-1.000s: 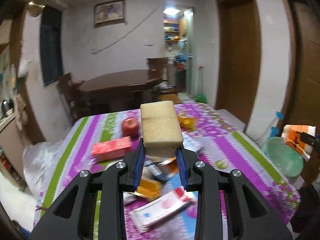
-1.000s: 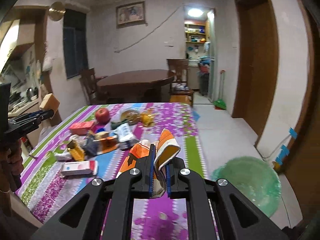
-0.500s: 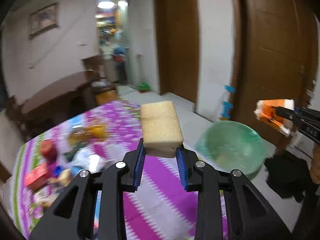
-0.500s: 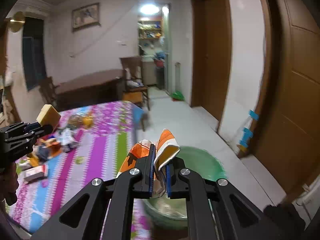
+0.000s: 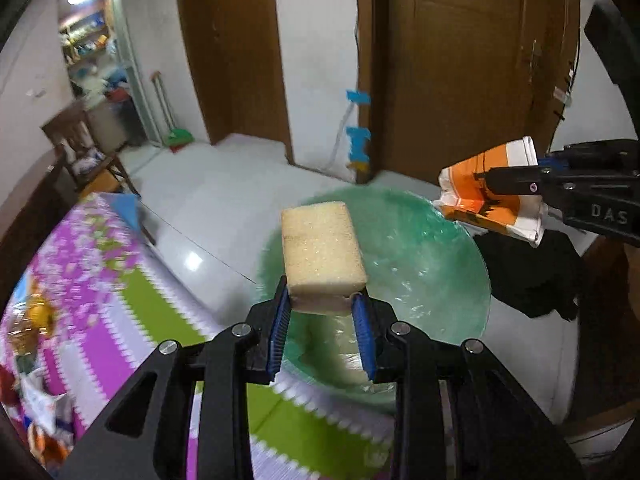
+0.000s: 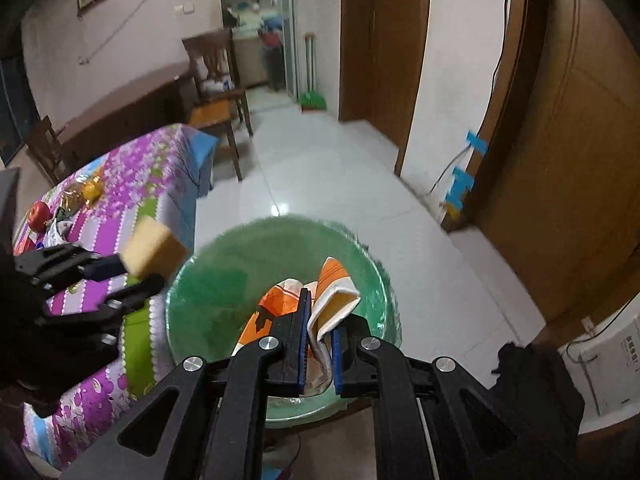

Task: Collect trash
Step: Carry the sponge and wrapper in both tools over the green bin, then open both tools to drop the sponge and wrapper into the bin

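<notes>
My left gripper point(image 5: 322, 304) is shut on a yellow sponge point(image 5: 322, 258), which it holds above the near rim of a green bin point(image 5: 420, 256) lined with a plastic bag, standing on the floor beside the table. My right gripper point(image 6: 320, 320) is shut on a crumpled orange and white wrapper point(image 6: 334, 300) and hangs over the same green bin point(image 6: 224, 272). The left wrist view shows the right gripper point(image 5: 532, 184) with the wrapper point(image 5: 490, 196) at the bin's far right rim. From the right wrist the left gripper point(image 6: 132, 272) and sponge point(image 6: 154, 246) appear at the bin's left rim.
A table with a purple, green and white striped cloth point(image 6: 132, 184) stands left of the bin, with an apple point(image 6: 39, 214) and other litter on it. Brown doors point(image 5: 460, 60) and a white wall lie beyond. A black cloth point(image 5: 532, 276) lies on the floor by the bin.
Both grippers have swung right from over the table, and tipped down, to over the green bin. The sponge and the wrapper stay gripped.
</notes>
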Demonstrator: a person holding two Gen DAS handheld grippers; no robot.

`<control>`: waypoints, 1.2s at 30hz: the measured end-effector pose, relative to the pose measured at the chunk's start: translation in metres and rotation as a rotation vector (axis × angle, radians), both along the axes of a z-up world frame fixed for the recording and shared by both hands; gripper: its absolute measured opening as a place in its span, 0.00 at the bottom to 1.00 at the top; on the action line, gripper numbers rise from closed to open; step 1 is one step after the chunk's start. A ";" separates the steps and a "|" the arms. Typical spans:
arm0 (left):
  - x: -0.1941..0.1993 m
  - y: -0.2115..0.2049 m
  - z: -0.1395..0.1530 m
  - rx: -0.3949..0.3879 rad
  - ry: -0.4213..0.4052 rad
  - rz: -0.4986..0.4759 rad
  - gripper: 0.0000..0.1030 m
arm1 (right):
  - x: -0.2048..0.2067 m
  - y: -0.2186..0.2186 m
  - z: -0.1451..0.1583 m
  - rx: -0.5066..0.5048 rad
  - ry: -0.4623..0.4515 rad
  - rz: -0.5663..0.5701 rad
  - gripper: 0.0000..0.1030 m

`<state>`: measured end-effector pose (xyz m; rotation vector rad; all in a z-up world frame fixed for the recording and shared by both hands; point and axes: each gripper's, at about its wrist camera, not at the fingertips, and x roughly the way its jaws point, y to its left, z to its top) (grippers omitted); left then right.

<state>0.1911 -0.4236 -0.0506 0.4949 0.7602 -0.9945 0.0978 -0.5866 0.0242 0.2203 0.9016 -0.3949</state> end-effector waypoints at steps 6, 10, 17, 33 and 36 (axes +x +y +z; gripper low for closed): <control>0.002 -0.033 -0.028 0.071 0.056 -0.055 0.28 | 0.026 -0.009 -0.034 0.068 0.093 0.012 0.10; 0.000 -0.039 -0.033 0.091 0.069 -0.059 0.28 | 0.038 -0.006 -0.052 0.084 0.139 0.023 0.10; 0.005 -0.044 -0.035 0.124 0.067 -0.053 0.28 | 0.051 -0.001 -0.067 0.089 0.176 0.039 0.10; 0.008 -0.045 -0.033 0.144 0.026 0.018 0.63 | 0.056 -0.003 -0.062 0.041 0.159 0.032 0.45; 0.008 -0.044 -0.031 0.138 0.023 0.023 0.63 | 0.055 -0.003 -0.059 0.044 0.153 0.029 0.45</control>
